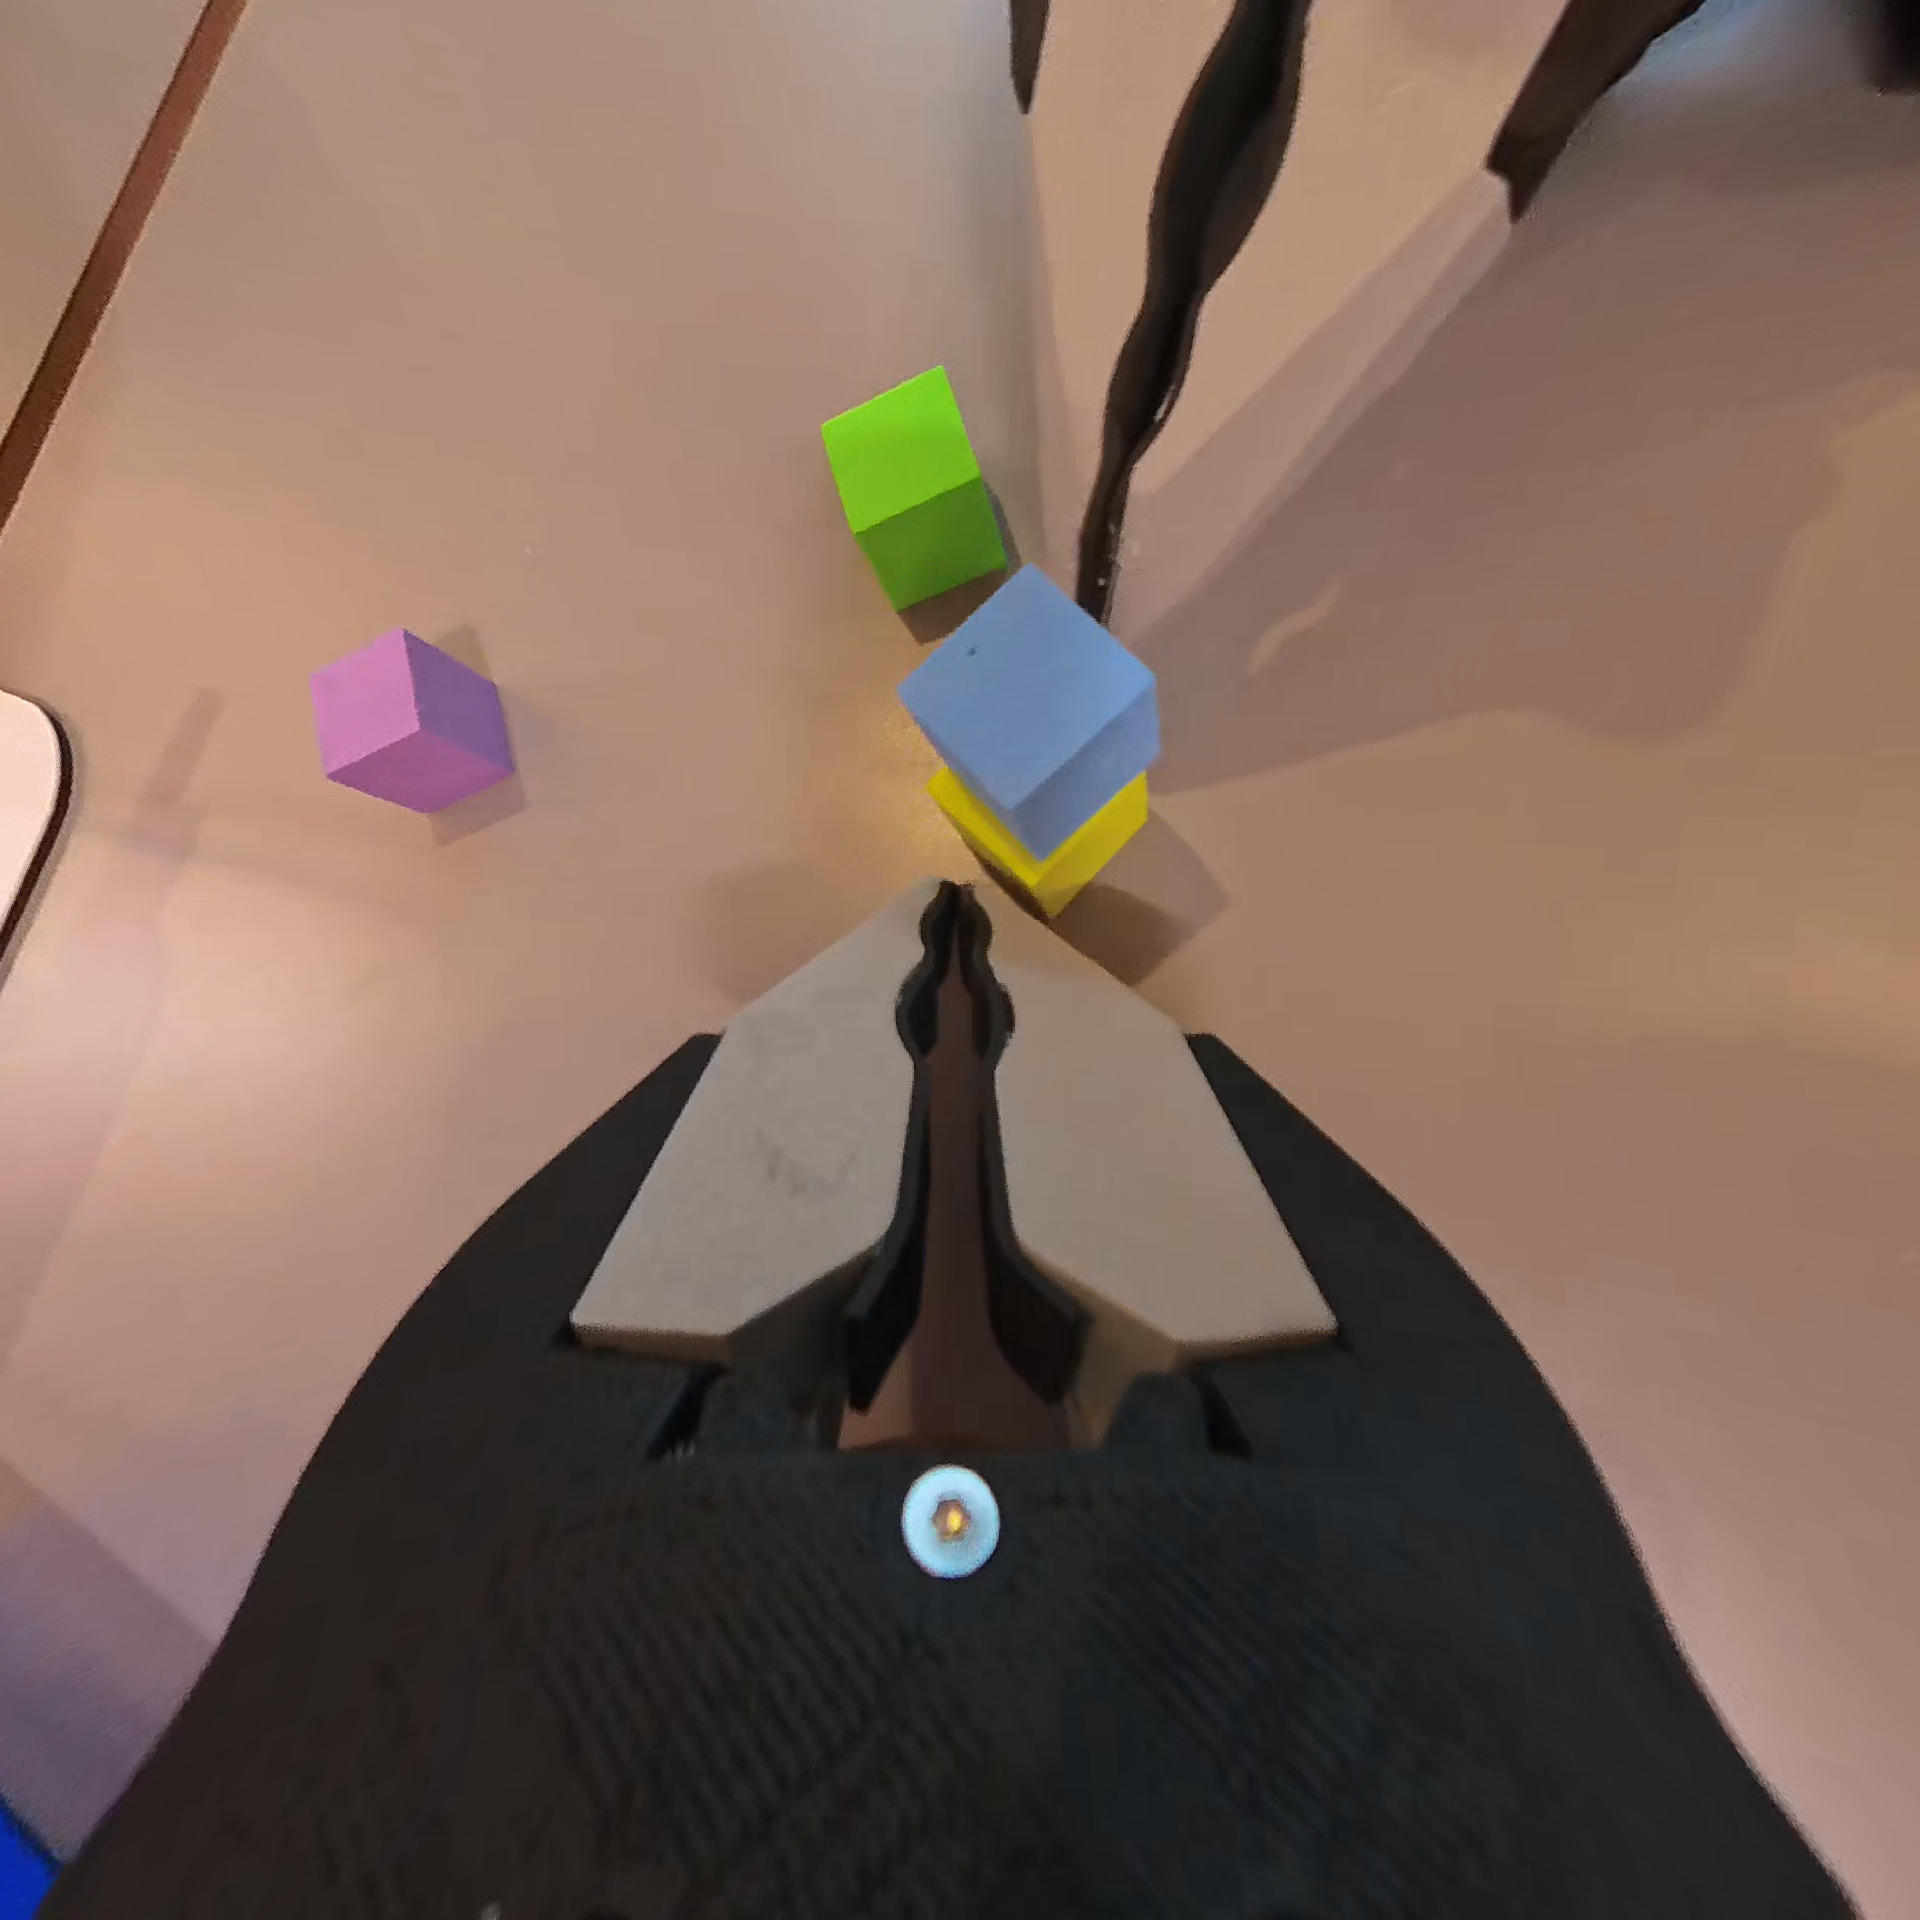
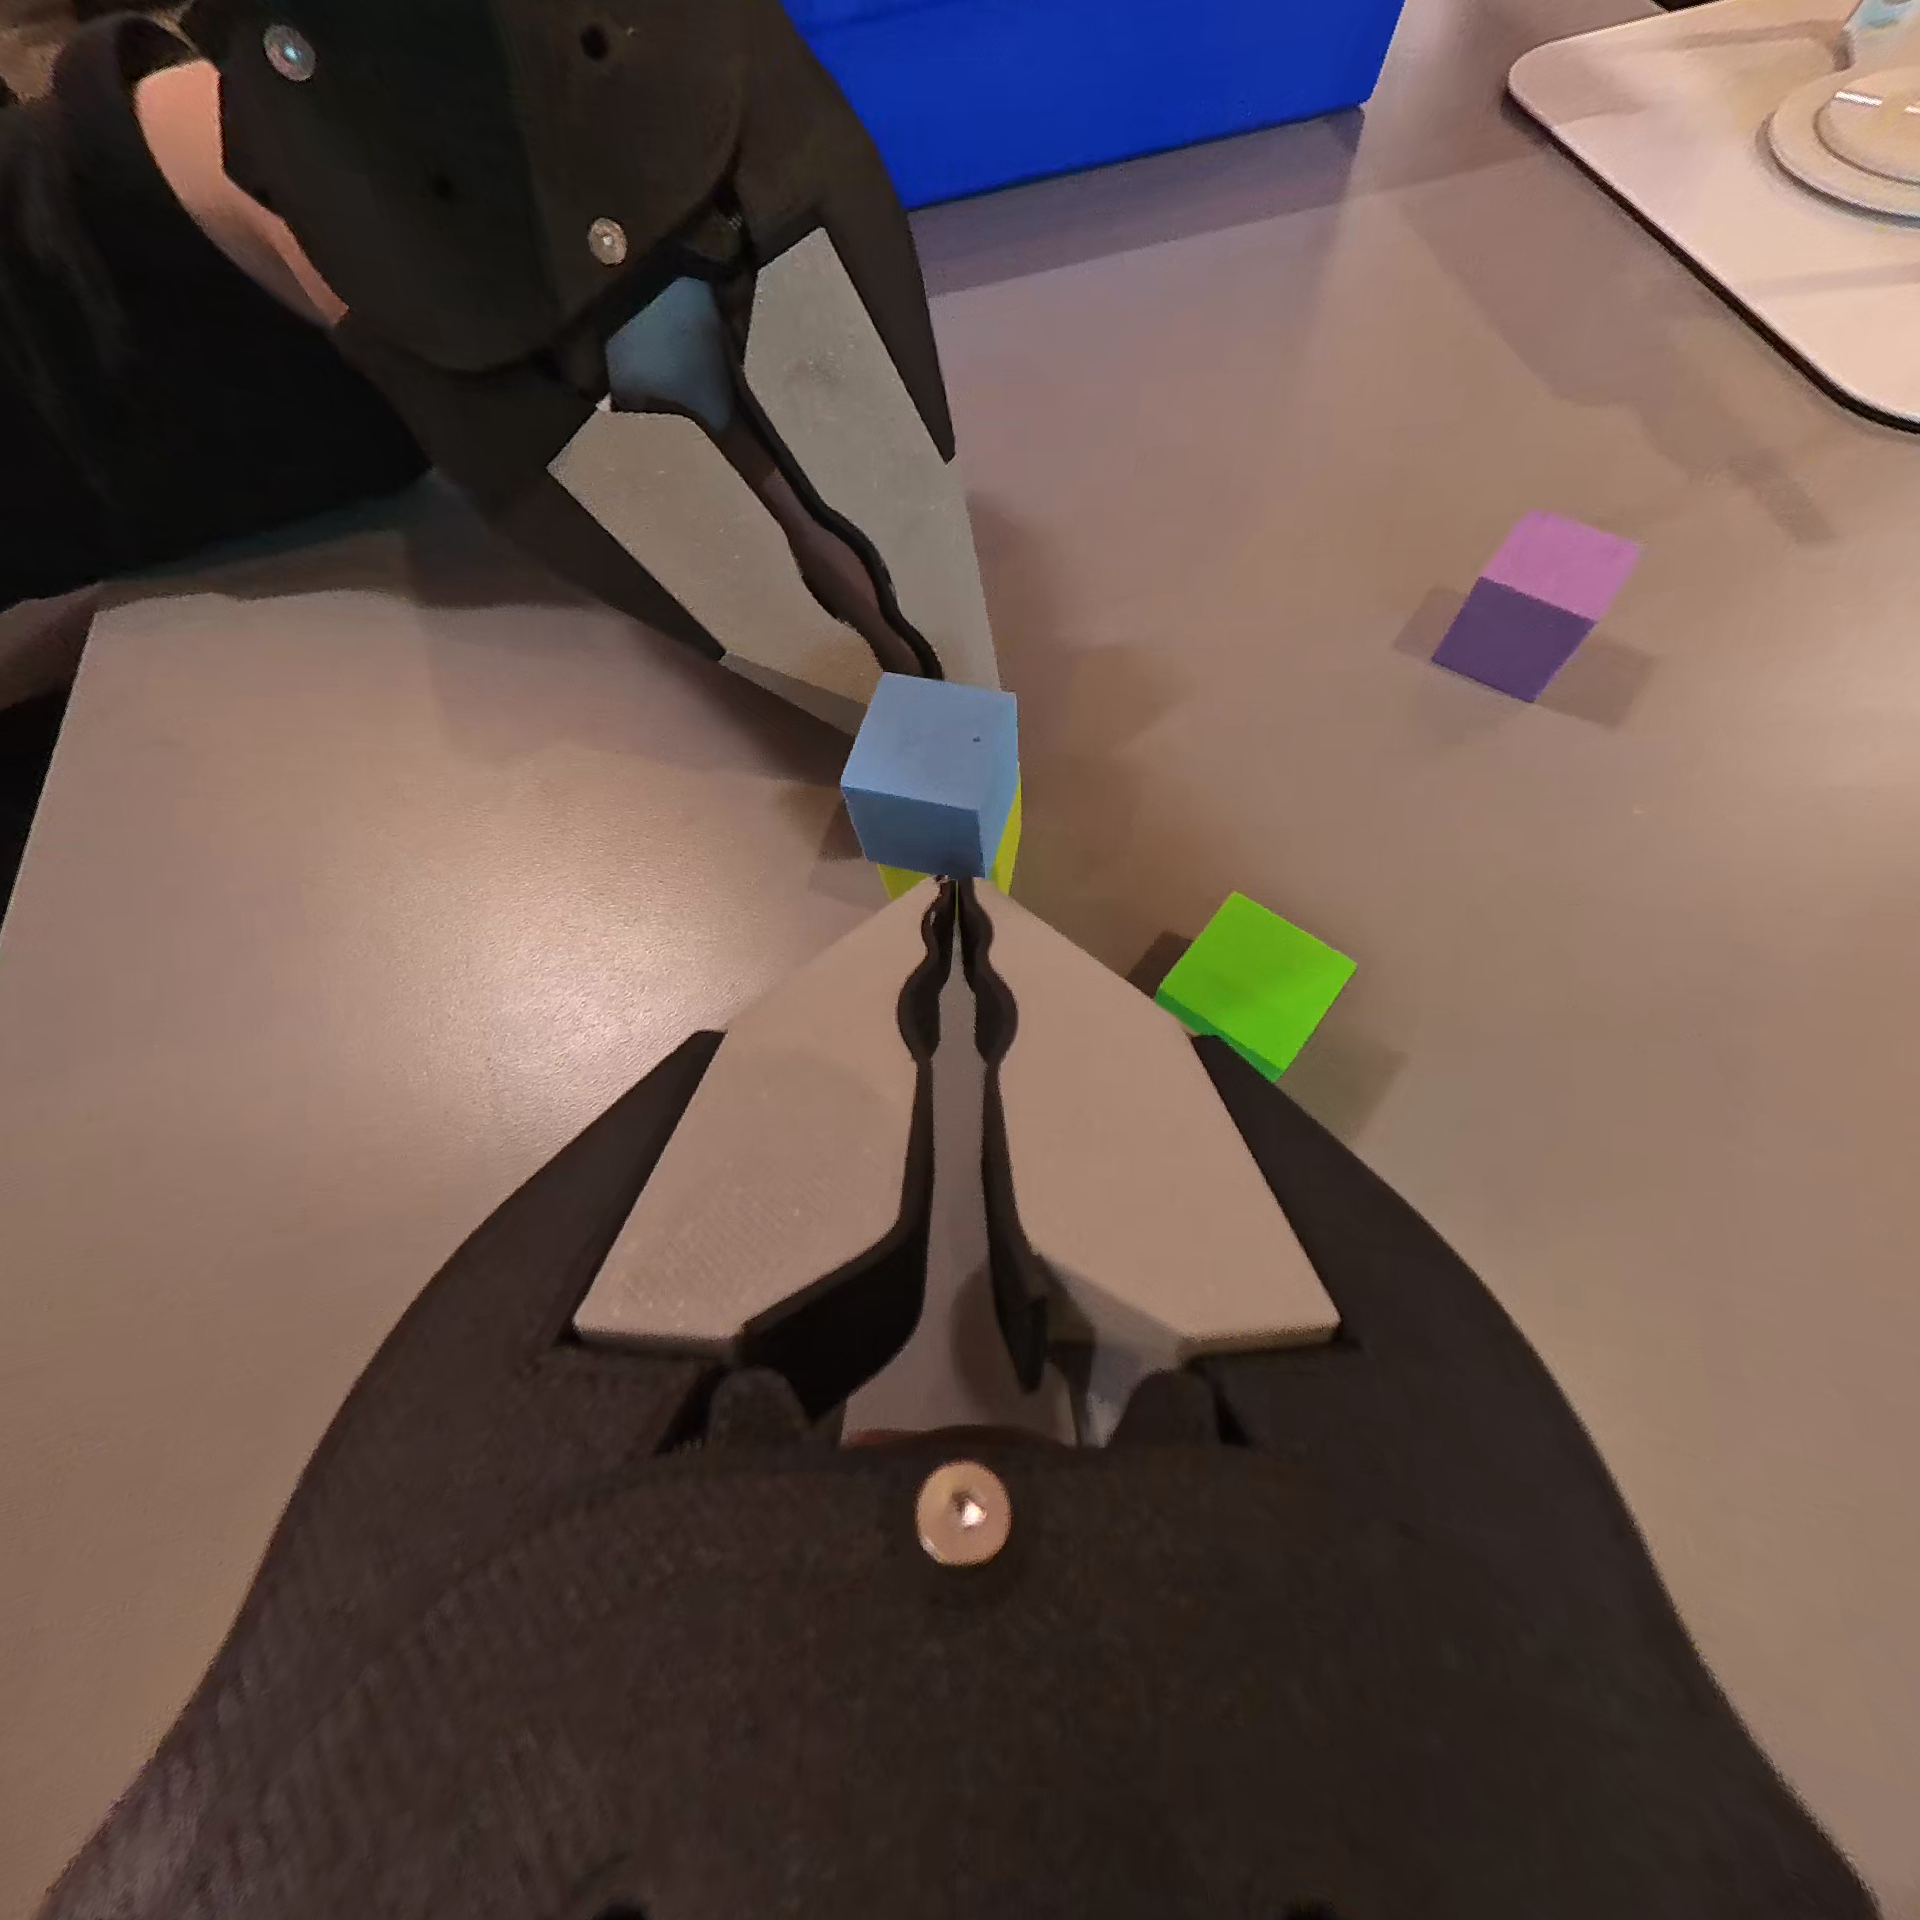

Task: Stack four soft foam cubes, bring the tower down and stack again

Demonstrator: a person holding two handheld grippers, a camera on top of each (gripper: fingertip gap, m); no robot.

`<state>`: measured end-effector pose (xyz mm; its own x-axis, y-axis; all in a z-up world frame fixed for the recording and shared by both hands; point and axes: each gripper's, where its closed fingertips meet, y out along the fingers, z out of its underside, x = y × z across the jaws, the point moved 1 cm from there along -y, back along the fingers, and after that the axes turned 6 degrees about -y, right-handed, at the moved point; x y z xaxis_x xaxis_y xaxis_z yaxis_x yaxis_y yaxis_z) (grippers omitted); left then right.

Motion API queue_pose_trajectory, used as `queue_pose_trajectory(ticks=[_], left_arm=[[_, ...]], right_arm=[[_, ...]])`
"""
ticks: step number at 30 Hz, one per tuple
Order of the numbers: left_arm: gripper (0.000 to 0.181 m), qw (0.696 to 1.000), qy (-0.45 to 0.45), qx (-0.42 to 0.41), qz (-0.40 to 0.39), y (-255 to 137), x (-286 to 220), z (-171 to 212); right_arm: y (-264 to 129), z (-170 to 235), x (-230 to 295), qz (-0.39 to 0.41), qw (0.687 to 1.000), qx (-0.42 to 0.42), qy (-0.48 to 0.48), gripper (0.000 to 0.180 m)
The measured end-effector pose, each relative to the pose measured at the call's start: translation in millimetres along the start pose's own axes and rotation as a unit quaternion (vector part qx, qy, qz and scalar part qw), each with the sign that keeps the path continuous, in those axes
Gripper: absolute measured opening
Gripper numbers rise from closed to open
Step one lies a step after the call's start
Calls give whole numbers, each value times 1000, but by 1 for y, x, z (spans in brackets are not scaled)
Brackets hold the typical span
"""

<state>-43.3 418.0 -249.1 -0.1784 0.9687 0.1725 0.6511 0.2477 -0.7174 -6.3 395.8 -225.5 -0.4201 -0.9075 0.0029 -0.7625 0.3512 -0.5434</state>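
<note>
The left claw (image 1: 951, 891) has its tips pressed together with nothing between them, at the centre of the left wrist view, just beside the yellow cube (image 1: 1081, 847). The blue cube (image 1: 1023, 698) sits on the yellow one, turned slightly askew. The green cube (image 1: 914, 483) rests on the table (image 1: 520, 364) just above the pair in the frame; the purple cube (image 1: 407, 719) lies well apart at left. The right claw (image 2: 951, 896) is likewise closed and empty, its tips at the foot of the blue cube.
</note>
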Motion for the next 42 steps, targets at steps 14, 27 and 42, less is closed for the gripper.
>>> queue_pose_trajectory(ticks=[14,27,42], left_arm=[[0,1000,14,2,10,0,-8,-2],[0,1000,15,1,10,0,-9,-2],[0,999,5,0,36,-4,-15,1]], right_arm=[[4,3,-9,21,1000,16,12,8],[6,2,-8,21,1000,15,9,6],[-27,0,-46,116,992,-20,42,29]])
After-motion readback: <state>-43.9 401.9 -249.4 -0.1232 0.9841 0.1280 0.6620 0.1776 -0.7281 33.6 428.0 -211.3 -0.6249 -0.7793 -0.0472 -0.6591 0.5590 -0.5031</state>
